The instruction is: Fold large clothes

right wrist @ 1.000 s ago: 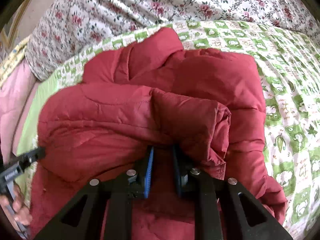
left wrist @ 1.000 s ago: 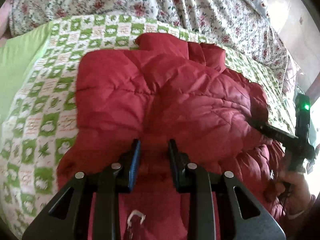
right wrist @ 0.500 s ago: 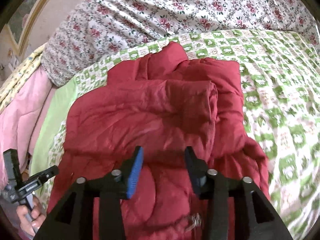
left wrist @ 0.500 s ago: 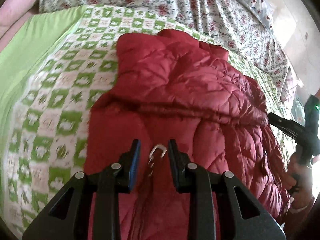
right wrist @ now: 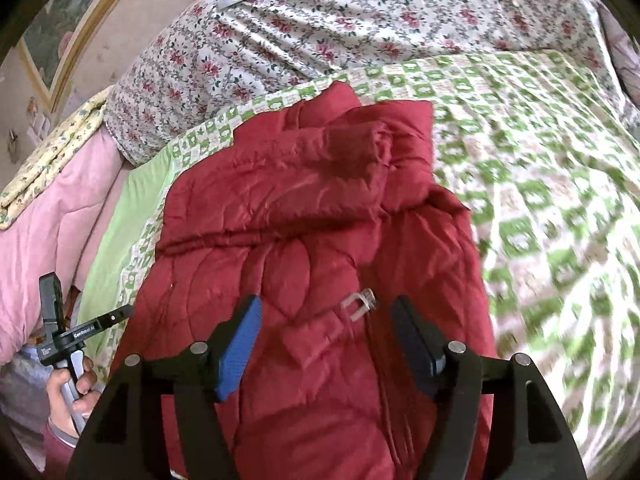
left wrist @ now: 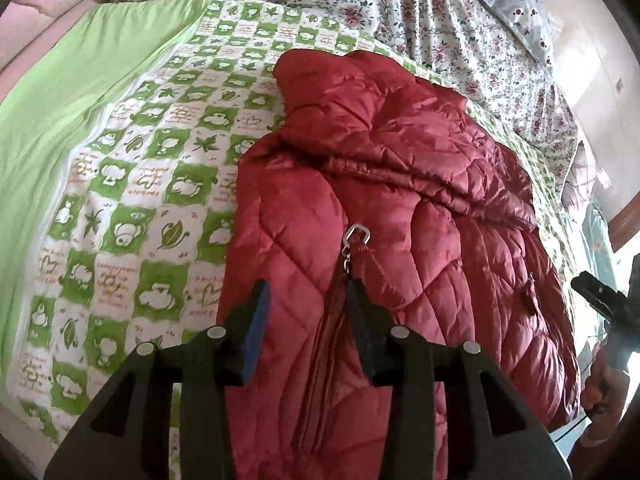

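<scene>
A red quilted puffer jacket (left wrist: 400, 208) is found lying on the bed, on a green-and-white checked blanket (left wrist: 132, 184), with its far end close to the floral bedding (right wrist: 320, 40) at the head of the bed and its near end toward the foot edge. Its long axis is judged to run from foot to head of the bed; the bunched part that may be hood or collar points toward the head, though which it is cannot be told. A sleeve or upper panel is seen laid across the body, so the fold is judged partly done. A closed zip runs along the long axis, and its metal pull (left wrist: 354, 240) lies on top. The left gripper (left wrist: 306, 312) is held over the near part of the jacket with its jaws apart and nothing between the pads; they have just been opening. The right gripper (right wrist: 326, 332) is likewise held wide apart above the fabric, its jaws having just been opening, with nothing clamped. The jacket is judged light, soft, springy and slippery in its shell, so folds may puff back open. Hold is best taken at hem corners or along stitched seams, where a thin pinch of fabric can be gathered, not on the padded panels.
</scene>
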A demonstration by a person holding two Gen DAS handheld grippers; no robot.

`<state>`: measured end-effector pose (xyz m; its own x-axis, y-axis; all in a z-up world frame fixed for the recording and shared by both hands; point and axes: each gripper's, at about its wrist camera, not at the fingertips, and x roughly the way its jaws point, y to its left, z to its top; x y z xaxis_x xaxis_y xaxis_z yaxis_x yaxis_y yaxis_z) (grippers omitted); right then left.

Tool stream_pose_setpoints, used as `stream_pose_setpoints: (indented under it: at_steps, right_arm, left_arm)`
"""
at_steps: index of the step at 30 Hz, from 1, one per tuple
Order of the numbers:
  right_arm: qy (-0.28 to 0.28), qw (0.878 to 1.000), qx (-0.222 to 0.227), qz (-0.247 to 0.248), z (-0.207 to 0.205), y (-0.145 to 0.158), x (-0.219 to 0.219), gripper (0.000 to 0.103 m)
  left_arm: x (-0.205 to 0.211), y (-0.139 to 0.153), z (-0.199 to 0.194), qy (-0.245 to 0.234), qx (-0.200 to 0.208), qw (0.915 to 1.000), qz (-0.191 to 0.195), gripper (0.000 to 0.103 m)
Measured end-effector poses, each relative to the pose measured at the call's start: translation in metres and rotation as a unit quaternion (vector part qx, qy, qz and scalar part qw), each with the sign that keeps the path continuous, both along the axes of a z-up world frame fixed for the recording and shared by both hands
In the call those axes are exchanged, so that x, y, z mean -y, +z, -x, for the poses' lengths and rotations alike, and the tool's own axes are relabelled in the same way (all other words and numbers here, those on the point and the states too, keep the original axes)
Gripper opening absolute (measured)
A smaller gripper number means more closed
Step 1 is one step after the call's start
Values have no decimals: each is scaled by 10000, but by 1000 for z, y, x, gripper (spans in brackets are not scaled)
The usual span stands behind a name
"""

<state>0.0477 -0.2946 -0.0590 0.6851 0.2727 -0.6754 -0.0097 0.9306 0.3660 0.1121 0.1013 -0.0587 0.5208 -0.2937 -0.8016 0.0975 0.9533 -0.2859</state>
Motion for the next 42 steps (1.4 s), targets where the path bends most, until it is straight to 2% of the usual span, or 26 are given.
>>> stream_pose_setpoints:
  at_steps: [2,13,15,24,33,42]
  right_arm:
    - [-34,10000,-11,-27,11,0,4,71]
    - [-321,9993,-74,188,62,-2,21,76]
    - [-383,9990,-126,206,69,-6,27,77]
    - [-583,9970,-483,146,98,-28,48,77]
    - [-366,9969,-702,-6,117,-46,46,77]
    - [-27,9967,-809,25,130,-56,28,76]
  left_arm:
    - [-2,1,5,20,28,10000,-27,44]
    - [-20,1,36,39,-26,10000,-15,46]
    - [-21,0,40,39,-35,10000,-11,55]
    - [-31,-8,63,2,-223,9997,60,57]
    - [-43,-17,80,-10,-426,9984,360,57]
    - [-39,-34,97,-168,-673,9968,403,61]
